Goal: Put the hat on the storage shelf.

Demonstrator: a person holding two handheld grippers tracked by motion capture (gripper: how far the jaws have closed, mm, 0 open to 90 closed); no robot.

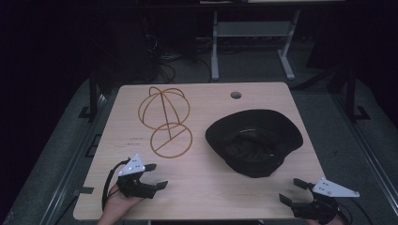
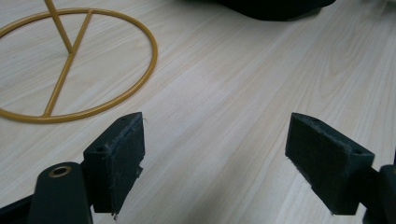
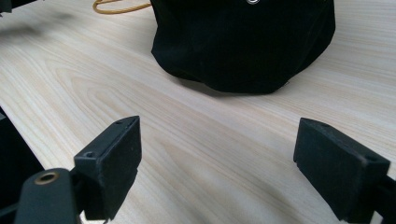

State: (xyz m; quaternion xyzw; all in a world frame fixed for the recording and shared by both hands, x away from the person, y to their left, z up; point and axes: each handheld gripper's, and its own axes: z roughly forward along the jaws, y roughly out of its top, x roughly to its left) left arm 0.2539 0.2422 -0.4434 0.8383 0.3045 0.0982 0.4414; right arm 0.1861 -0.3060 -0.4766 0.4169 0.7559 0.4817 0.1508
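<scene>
A black bucket hat [image 1: 254,140] lies upside down, brim up, on the right half of the wooden table [image 1: 206,187]. A gold wire hat stand [image 1: 165,119] with a round base ring stands at the table's left middle. My left gripper [image 1: 156,176] rests open near the front left edge, just below the stand's base ring [image 2: 70,70], nothing between its pads [image 2: 119,158]. My right gripper [image 1: 292,191] is open at the front right corner. It points at the hat's crown [image 3: 243,42], a short way off, nothing between its pads [image 3: 114,163].
A round cable hole [image 1: 236,95] sits near the table's far edge. Beyond the table stand a white desk frame [image 1: 251,42] and cables on a dark floor. Bare wood lies between the two grippers.
</scene>
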